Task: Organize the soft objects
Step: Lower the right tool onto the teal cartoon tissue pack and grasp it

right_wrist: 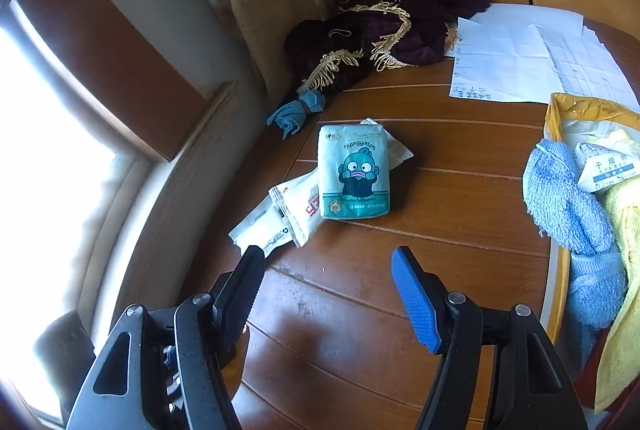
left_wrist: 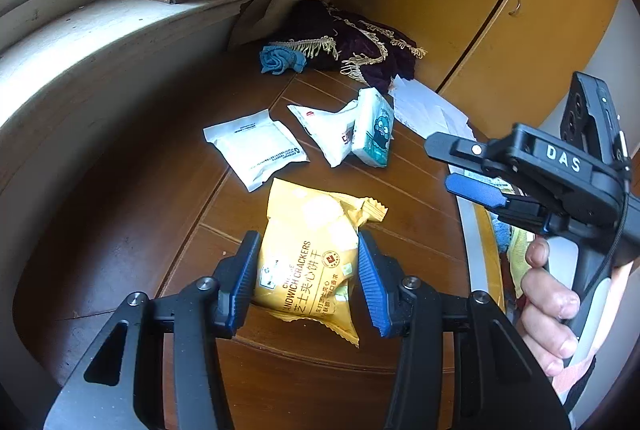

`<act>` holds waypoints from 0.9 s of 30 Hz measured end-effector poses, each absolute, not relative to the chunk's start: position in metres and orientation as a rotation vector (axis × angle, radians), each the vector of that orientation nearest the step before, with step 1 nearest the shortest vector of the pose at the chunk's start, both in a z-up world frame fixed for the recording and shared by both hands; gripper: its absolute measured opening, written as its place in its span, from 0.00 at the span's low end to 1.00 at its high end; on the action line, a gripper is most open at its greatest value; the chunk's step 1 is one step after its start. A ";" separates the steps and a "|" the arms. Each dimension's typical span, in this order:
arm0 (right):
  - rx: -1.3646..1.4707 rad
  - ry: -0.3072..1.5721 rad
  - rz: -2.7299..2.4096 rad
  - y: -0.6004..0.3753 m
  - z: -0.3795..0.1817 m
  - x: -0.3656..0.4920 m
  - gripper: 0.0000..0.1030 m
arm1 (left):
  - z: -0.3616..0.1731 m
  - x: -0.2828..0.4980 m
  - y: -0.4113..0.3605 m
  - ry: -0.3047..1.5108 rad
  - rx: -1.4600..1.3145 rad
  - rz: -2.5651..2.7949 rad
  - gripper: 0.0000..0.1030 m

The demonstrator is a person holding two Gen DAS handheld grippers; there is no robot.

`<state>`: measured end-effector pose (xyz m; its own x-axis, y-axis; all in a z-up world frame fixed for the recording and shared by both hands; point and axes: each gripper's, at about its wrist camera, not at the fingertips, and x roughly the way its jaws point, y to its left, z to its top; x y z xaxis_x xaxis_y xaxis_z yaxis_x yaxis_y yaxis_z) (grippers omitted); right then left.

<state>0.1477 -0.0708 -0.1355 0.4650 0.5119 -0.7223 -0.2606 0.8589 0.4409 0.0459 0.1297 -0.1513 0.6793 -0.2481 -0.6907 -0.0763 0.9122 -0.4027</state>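
Left tool (left_wrist: 306,276): the two blue pads sit against either side of the yellow cracker bag (left_wrist: 312,254), pinching it at its lower half. Bag lies on the brown wooden desk (left_wrist: 400,230), near the front edge, top end pointing away from the tool.

Right tool (right_wrist: 328,290): jaws spread, nothing between them. It hangs above bare desk, with the teal tissue pack (right_wrist: 354,172) ahead of it and well apart. In the left wrist view the right tool (left_wrist: 460,166) sits to the right of the cracker bag, held by a hand (left_wrist: 552,302).

Around: a white flat packet (left_wrist: 254,150) just beyond the cracker bag; next to it a crumpled white wrapper (left_wrist: 332,134), with the tissue pack resting partly on it. Farther back, a small blue cloth (left_wrist: 278,59) touching a dark purple fringed cloth (left_wrist: 360,42); white papers (right_wrist: 516,54) to the right. At the right edge, a yellow box (right_wrist: 554,166) holding a blue towel (right_wrist: 568,206) and a yellow towel (right_wrist: 624,250).

Cracker bag: glossy yellow, crinkled, crimped ends, printed "SANDWICH CRACKERS" plus Chinese characters. Sun glare on its upper part.
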 end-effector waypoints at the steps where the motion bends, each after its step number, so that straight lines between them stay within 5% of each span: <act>1: 0.288 0.979 0.481 -0.070 -0.135 0.150 0.66 | -0.151 0.046 0.130 0.823 -0.424 -0.102 0.45; 27: 0.301 0.953 0.456 -0.065 -0.140 0.170 0.66 | -0.153 0.047 0.132 0.823 -0.442 -0.115 0.45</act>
